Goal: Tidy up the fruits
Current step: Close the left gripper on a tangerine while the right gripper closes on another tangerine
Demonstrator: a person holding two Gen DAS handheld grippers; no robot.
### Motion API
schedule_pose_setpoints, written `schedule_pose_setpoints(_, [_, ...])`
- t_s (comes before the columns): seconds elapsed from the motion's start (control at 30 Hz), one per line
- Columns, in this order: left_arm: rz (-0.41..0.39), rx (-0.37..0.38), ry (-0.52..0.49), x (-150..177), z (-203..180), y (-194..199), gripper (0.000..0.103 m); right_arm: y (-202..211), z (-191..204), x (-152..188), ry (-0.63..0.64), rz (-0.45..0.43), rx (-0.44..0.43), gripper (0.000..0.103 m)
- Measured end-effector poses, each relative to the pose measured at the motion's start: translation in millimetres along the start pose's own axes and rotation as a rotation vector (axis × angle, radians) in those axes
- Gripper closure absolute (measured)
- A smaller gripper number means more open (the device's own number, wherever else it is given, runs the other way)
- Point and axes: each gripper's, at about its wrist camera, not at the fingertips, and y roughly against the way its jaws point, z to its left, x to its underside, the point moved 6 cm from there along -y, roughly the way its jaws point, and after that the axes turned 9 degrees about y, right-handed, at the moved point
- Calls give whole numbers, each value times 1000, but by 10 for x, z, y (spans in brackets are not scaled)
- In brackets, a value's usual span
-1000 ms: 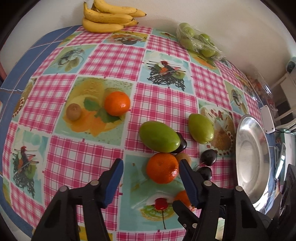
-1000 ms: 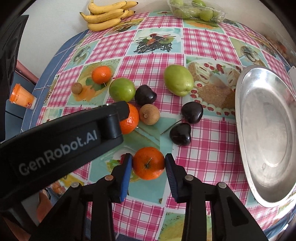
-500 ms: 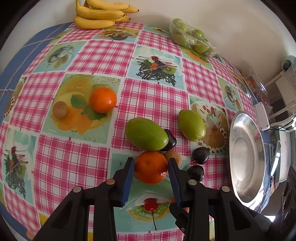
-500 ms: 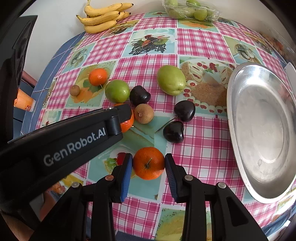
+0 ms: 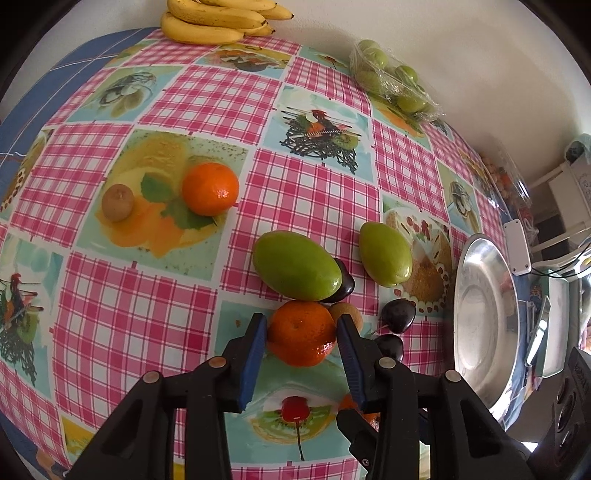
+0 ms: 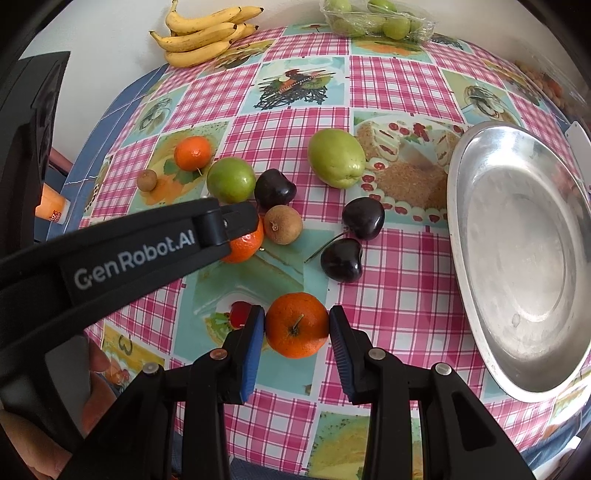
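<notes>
Mandarins on worktop (image 5: 303, 192): left tongs (image 5: 301, 332) w/ one (image 5: 301, 334) between pads, jaws easing apart, pads touching it. Right tongs (image 6: 296, 325) clamped on another (image 6: 296, 325).

The tray (image 6: 517, 258) is dull brushed metal; the tablecloth (image 5: 314, 199) glossy, smooth; the bagged fruit's wrap (image 6: 373, 18) clear plastic.

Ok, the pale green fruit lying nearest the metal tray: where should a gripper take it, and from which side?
Across its narrower middle, coming down from above. The pale green fruit lies on its side, longer than wide; its tapered ends would likely slip, and bare tablecloth flanks both long sides.
</notes>
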Motion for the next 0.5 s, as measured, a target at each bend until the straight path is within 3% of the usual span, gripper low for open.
schedule_pose_setpoints(0.17, [23, 16, 24, 15, 29, -36, 58, 4, -10, -6, -5, 0, 1, 66])
schedule_pose_setpoints(0.5, [-12, 25, 31, 1, 16, 127, 60, 116, -15, -16, -12, -25, -9, 66])
